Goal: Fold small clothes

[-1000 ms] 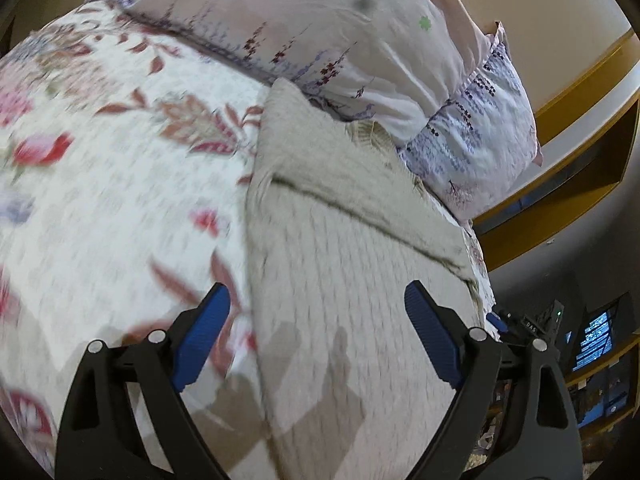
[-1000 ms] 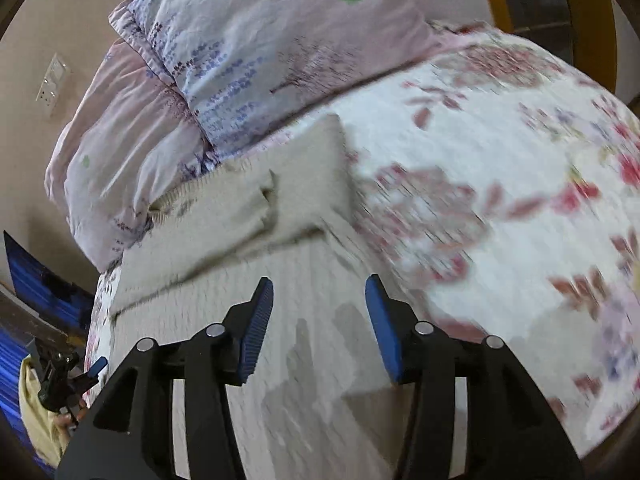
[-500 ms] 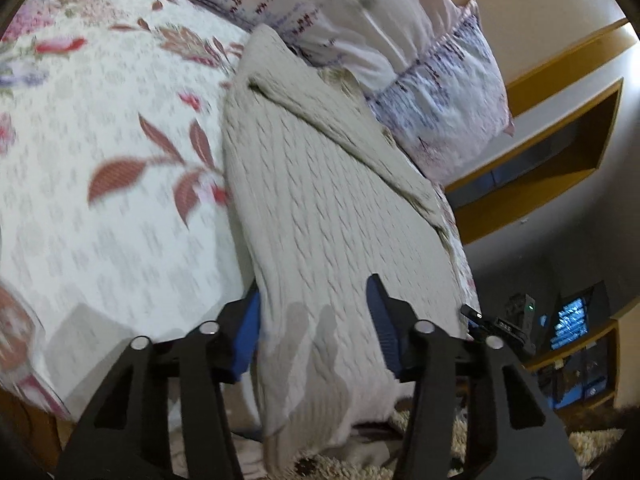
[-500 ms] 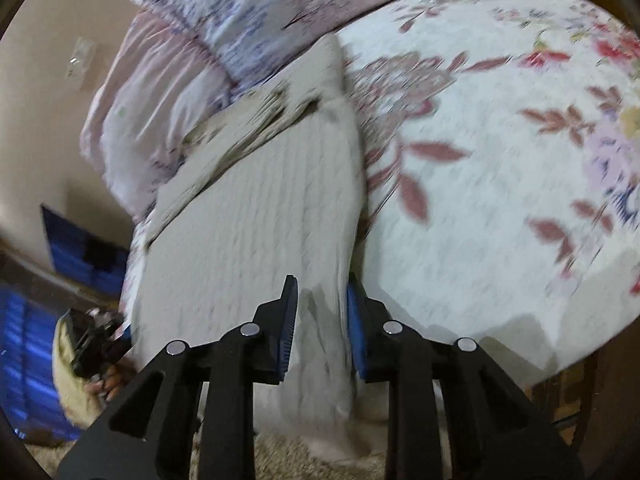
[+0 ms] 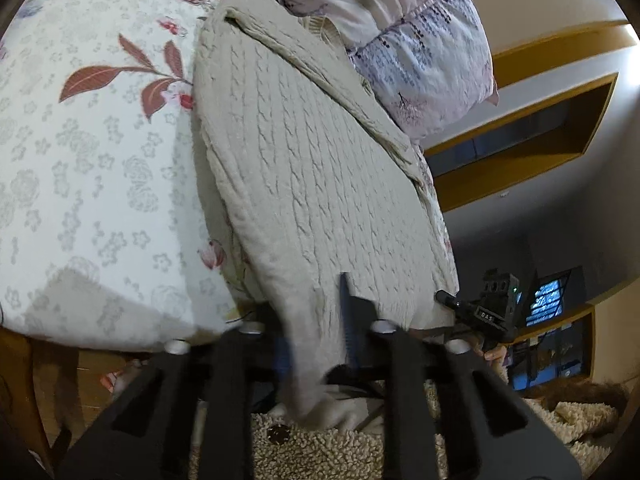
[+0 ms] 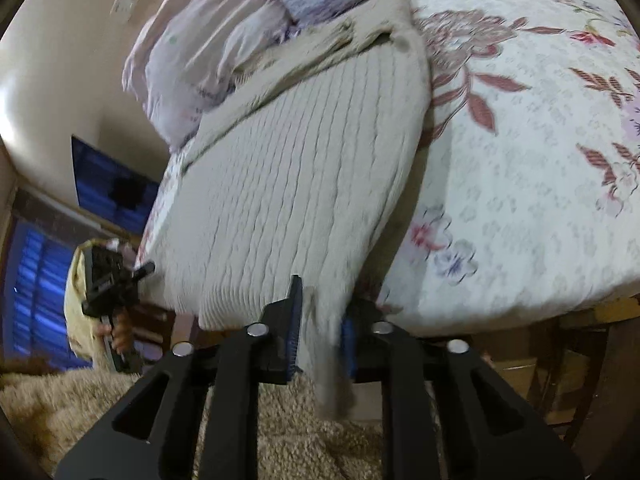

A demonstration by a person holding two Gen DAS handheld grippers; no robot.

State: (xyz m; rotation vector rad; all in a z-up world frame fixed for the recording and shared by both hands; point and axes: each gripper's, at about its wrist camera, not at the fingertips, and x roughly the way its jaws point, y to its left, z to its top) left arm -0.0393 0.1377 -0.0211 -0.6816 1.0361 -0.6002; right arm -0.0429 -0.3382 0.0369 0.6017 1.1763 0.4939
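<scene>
A beige cable-knit sweater [image 5: 304, 168] lies on the floral bedspread [image 5: 88, 152], its hem hanging over the bed's near edge. My left gripper [image 5: 316, 332] is shut on the hem near its left corner. In the right wrist view the same sweater [image 6: 288, 184] runs up toward the pillows, and my right gripper [image 6: 320, 328] is shut on the hem near its right corner. A sleeve is folded across the sweater's far end.
Lilac pillows [image 5: 424, 52] lie at the head of the bed behind the sweater. A shaggy beige rug [image 6: 80, 408] covers the floor below the bed edge. The other hand-held gripper [image 6: 108, 280] shows at left. Wooden shelving [image 5: 520, 128] lines the wall.
Both grippers have dropped from above the sweater down to the bed's edge and closed from open onto the sweater's hanging hem.
</scene>
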